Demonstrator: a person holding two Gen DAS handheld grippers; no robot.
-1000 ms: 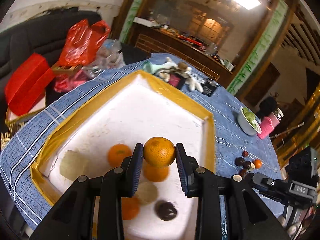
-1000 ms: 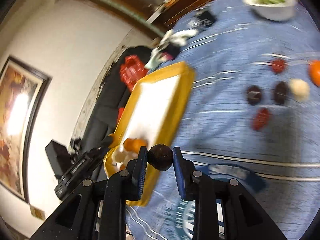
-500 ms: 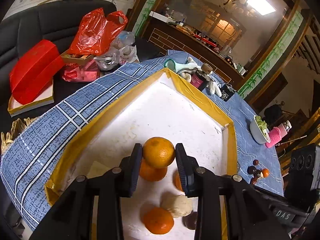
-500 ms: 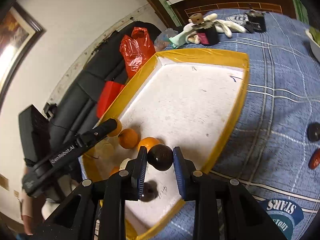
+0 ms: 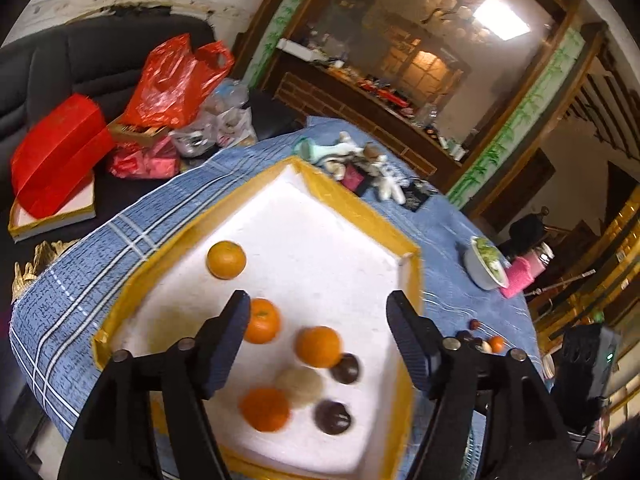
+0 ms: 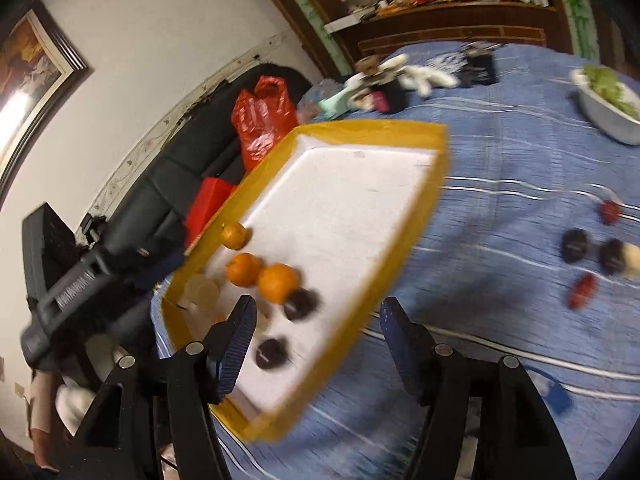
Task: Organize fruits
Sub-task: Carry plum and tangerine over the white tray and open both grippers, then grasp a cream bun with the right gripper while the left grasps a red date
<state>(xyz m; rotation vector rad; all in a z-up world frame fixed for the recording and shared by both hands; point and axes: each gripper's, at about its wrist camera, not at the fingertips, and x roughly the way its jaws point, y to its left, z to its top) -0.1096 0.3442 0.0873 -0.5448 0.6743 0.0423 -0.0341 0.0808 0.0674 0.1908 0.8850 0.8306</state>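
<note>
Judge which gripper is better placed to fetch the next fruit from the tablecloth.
Right, probably. The right gripper, jaws opening and empty, sits at the yellow-rimmed tray edge nearest the loose fruits on the tablecloth. The left gripper, also opening and empty, hangs over the tray's middle, farther from them.

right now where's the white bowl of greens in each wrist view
Left wrist: the white bowl of greens sits at mid-right, on the blue cloth right of the yellow-rimmed tray.
Right wrist: the bowl is at the upper right edge.
Shared landmark: the yellow-rimmed tray.
</note>
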